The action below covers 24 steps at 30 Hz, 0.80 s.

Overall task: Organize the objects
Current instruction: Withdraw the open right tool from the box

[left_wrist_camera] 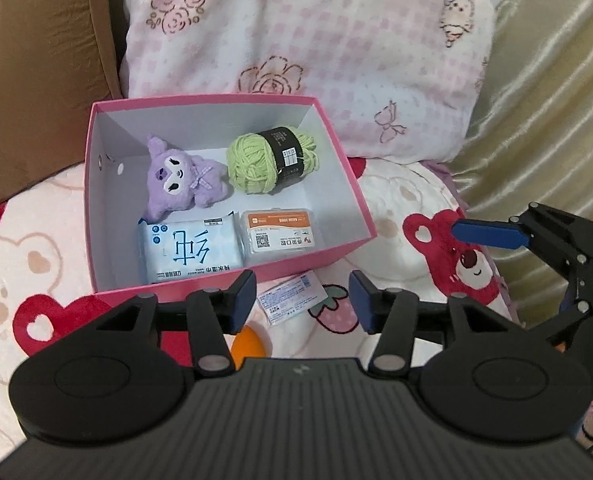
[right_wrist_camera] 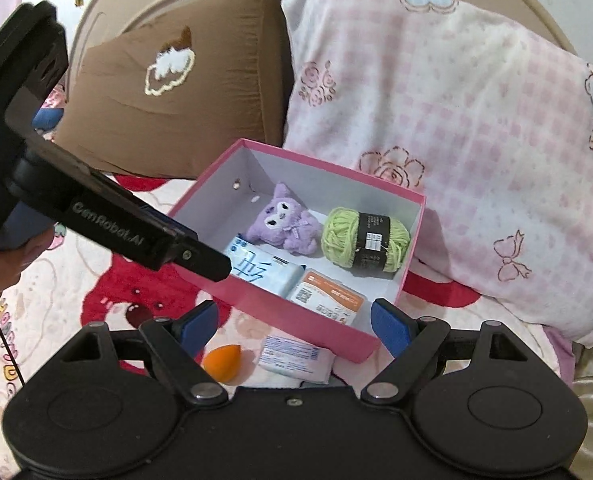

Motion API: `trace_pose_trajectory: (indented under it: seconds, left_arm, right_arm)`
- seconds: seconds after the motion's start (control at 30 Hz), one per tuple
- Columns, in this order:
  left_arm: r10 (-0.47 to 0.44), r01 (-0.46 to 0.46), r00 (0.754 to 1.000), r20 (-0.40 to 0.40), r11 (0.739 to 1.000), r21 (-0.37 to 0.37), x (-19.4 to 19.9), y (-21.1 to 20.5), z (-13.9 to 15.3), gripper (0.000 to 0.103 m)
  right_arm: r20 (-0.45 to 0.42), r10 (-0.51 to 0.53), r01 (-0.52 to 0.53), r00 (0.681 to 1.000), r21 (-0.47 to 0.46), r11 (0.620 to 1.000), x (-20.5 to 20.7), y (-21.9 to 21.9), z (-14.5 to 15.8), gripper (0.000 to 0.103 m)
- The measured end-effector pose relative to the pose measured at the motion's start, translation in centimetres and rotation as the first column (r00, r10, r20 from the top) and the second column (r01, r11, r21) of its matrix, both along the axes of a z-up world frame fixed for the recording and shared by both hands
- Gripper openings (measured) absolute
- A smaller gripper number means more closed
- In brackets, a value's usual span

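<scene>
Both my left gripper [left_wrist_camera: 302, 300] and right gripper [right_wrist_camera: 294, 326] hang released, holding nothing. The pink box [left_wrist_camera: 336, 148] on the bed holds a plush [left_wrist_camera: 180, 178], yarn [left_wrist_camera: 270, 160] and two packets; a packet [left_wrist_camera: 290, 298] and orange sponge [right_wrist_camera: 221, 358] lie just outside it.

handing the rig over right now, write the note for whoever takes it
Left gripper: open, nothing between the pads.
Right gripper: open wide, empty.
Pink box sits on the bear-print blanket, in front of the pillows.
Done: purple plush, green yarn ball, blue wipes pack and orange-label pack are in the box.
Left: the small white packet and the orange sponge lie on the blanket just outside the box's near wall; both probably go in next.
</scene>
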<state>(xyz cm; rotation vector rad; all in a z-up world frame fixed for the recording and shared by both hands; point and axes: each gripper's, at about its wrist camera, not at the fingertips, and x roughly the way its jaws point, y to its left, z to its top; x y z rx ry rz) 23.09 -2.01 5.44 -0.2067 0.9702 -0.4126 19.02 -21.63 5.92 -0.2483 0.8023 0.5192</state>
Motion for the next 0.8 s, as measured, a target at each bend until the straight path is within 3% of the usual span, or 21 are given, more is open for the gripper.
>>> trace_pose_trajectory:
  seconds: [0.47,0.7,0.8]
  left_arm:
    - [-0.014,0.014,1.000,0.026,1.000,0.002,-3.9,1.0,-0.6,0.053]
    - [-0.045,0.046,0.999,-0.013,0.997,0.068,-4.6,-0.4,-2.7,0.055]
    - [-0.034,0.036,0.999,-0.033,0.998,0.056,-4.9,-0.1,-3.6,0.056]
  right_arm:
    - [0.023,0.037,-0.038,0.999,0.016,0.999,-4.2,0.3,1.2,0.086]
    - [-0.003,0.062,-0.062,0.998,0.004,0.998,-5.4,0.5,-0.1,0.086]
    - [-0.015,0.072,-0.072,0.997,0.010,0.997,-5.7,0.4,-0.7,0.086]
